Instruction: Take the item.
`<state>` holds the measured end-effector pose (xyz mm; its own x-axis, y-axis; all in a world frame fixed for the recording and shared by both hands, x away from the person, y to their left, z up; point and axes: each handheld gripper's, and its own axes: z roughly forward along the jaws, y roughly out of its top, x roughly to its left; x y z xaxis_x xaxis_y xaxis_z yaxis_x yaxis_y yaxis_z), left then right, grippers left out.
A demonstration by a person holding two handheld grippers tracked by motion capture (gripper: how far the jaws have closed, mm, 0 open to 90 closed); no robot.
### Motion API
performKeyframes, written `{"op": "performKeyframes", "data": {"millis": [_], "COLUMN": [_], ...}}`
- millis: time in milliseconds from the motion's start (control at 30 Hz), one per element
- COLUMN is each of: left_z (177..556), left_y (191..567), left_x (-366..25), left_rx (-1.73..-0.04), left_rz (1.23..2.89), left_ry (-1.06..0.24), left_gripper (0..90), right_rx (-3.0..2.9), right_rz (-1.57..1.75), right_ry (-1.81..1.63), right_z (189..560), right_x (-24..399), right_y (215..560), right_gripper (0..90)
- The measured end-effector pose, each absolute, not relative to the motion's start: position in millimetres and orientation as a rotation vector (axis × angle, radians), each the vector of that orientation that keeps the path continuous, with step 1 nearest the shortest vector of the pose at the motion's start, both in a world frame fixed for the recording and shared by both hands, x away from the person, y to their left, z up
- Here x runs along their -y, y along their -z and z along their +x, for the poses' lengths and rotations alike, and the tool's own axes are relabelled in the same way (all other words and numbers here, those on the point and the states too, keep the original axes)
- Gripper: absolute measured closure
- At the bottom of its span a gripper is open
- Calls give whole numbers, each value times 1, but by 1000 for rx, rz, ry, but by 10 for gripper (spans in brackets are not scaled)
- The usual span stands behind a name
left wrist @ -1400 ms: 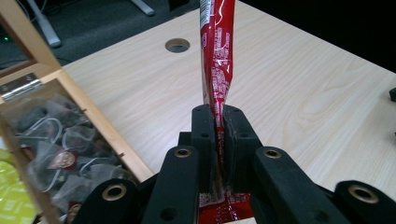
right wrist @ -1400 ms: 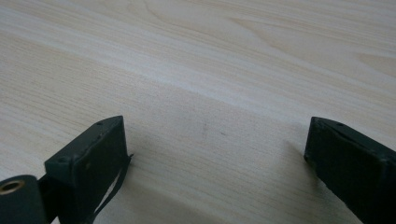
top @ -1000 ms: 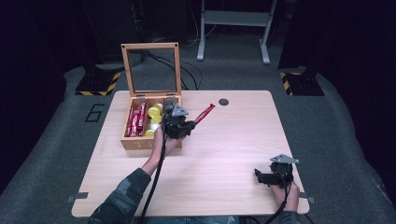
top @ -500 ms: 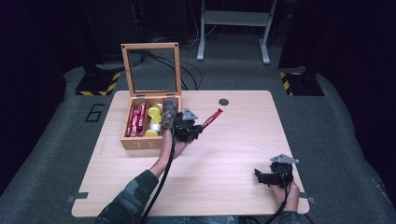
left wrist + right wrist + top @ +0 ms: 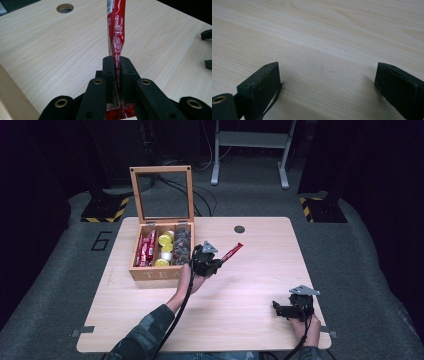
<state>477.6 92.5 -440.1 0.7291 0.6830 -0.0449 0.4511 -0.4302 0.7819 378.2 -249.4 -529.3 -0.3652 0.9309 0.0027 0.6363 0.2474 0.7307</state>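
Observation:
My left gripper (image 5: pixel 216 260) is shut on a long red sachet (image 5: pixel 232 251), just right of the wooden tea box (image 5: pixel 150 274). In the left gripper view the red sachet (image 5: pixel 115 27) sticks up from between the closed jaws of the left gripper (image 5: pixel 116 62) over the pale table top. My right gripper (image 5: pixel 278 309) rests low at the table's front right, jaws wide apart. In the right gripper view the right gripper (image 5: pixel 327 75) stands open with bare wood between its two pads.
The tea box has its glass lid (image 5: pixel 162 195) raised and holds red sachets (image 5: pixel 145 249), yellow pods (image 5: pixel 164 249) and dark packets (image 5: pixel 181 247). A round cable hole (image 5: pixel 239 229) lies near the table's far edge. Black floor and a metal stand surround the table.
My left gripper has carried the red sachet to the right, away from the box, and somewhat lower toward the table. The right gripper has stayed where it was.

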Motion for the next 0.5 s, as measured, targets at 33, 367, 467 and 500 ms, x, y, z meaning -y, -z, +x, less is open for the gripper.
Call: {"op": "performKeyframes", "data": {"millis": [33, 367, 467, 500], "left_z": [478, 480, 481, 482], "left_y": [442, 461, 466, 468], "left_x": [-91, -77, -74, -73], "left_rx": [-859, -869, -868, -870], "left_rz": [2095, 2135, 2154, 2157], "left_ry": [-352, -324, -324, -318], "left_gripper": [835, 835, 835, 835], "right_rx": [-2091, -2091, -2090, -2091], "right_rz": [1428, 1428, 1433, 1429], "right_ry": [-910, -910, -911, -910], "right_z": [378, 378, 378, 378], "right_x": [249, 249, 249, 249], "right_y": [529, 529, 529, 529], "right_gripper": [58, 58, 58, 58]}}
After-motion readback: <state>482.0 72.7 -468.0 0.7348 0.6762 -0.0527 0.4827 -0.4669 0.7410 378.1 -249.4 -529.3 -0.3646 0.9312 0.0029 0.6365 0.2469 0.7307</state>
